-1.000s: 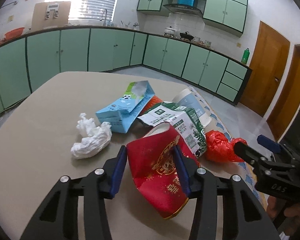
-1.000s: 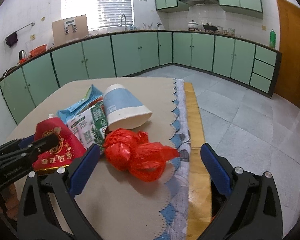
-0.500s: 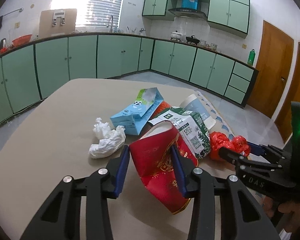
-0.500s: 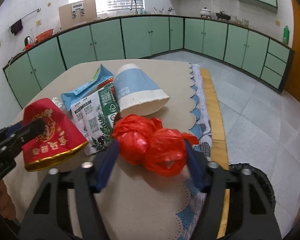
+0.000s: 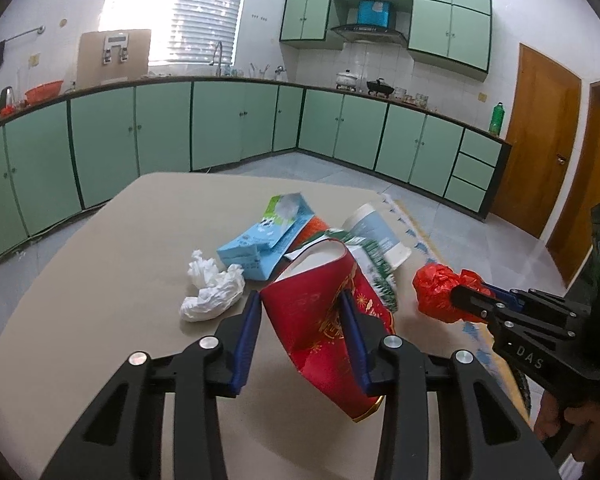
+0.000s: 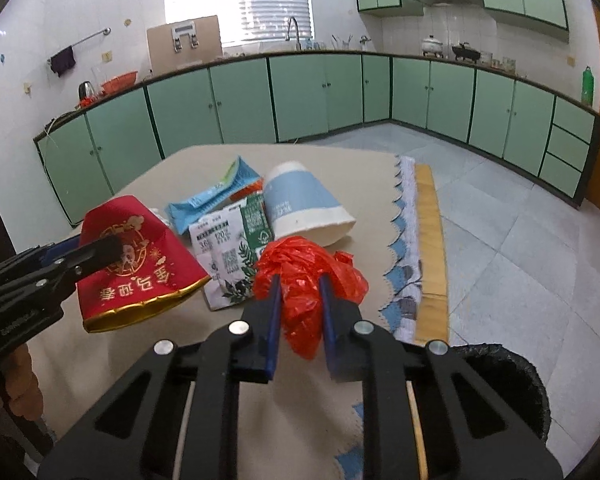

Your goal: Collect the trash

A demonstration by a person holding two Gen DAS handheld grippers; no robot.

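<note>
Left gripper (image 5: pixel 300 320) clamped on red paper cup (image 5: pixel 320 320) with gold characters, lifted off table (image 5: pixel 100 280). Right gripper (image 6: pixel 300 304) closing on crumpled red plastic bag (image 6: pixel 304 276) near the table's right edge, pads pressing it; "DAS" printed on gripper body. Beyond: green-white carton (image 6: pixel 236 256) marked "120", blue packet (image 6: pixel 216 196), white tissue (image 5: pixel 212 288), pale blue cup (image 6: pixel 304 208).

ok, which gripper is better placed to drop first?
Right, probably. The right gripper is closing on the red plastic bag, with the black-lined bin just beside it; the left gripper holds the red paper cup over the table.
</note>
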